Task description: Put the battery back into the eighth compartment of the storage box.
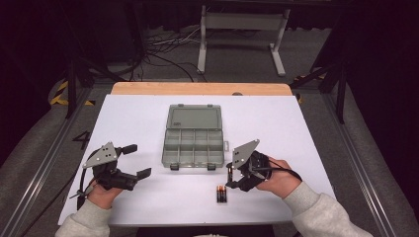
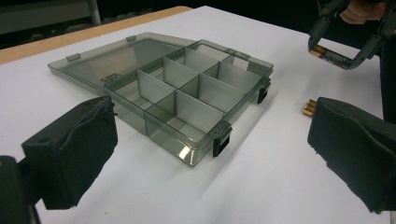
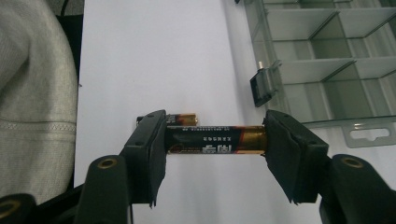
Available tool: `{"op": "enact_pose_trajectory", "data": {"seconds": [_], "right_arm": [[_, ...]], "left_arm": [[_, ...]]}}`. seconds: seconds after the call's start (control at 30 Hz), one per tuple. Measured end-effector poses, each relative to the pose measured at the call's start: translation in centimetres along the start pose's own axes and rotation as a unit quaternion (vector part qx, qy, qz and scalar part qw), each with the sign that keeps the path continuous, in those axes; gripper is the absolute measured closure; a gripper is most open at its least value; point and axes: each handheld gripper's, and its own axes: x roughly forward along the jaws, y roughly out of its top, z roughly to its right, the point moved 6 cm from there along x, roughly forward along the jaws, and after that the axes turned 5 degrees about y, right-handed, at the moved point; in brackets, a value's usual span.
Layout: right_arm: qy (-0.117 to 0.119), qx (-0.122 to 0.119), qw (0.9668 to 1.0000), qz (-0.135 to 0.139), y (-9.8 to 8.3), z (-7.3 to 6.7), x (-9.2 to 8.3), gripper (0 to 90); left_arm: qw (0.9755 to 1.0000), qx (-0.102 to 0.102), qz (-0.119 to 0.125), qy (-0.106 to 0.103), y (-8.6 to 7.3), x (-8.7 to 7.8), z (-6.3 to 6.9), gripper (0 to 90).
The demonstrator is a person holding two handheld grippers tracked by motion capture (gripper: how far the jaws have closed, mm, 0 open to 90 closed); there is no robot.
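Note:
A black-and-gold battery [image 3: 215,140] is clamped end to end in my right gripper [image 3: 215,142], which is shut on it and hangs a little above the white table. In the high view this gripper [image 1: 231,177] is near the front right, just off the box's front right corner. Below it, loose batteries [image 1: 221,194] lie side by side on the table. The clear grey compartment box [image 1: 193,143] sits mid-table with its lid [image 1: 193,118] folded flat behind it and its compartments bare. My left gripper [image 1: 138,161] rests at the front left, open, nothing between its pads [image 2: 84,140].
The white table top [image 1: 148,113] ends in a wooden strip [image 1: 197,89] at the far edge. A grey sleeve [image 3: 32,93] lies at the left of the right gripper view. Black latches [image 2: 222,142] stick out from the box's front wall.

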Motion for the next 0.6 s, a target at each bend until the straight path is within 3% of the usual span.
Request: {"op": "enact_pose_trajectory", "data": {"seconds": [0.6], "right_arm": [[-0.017, 0.0, 0.9996, 0.022, 2.1, 3.1, -2.6, 41.8]], "left_arm": [[1.0, 0.003, 0.001, 0.004, 0.0, 0.0, -0.1, 2.2]]}}
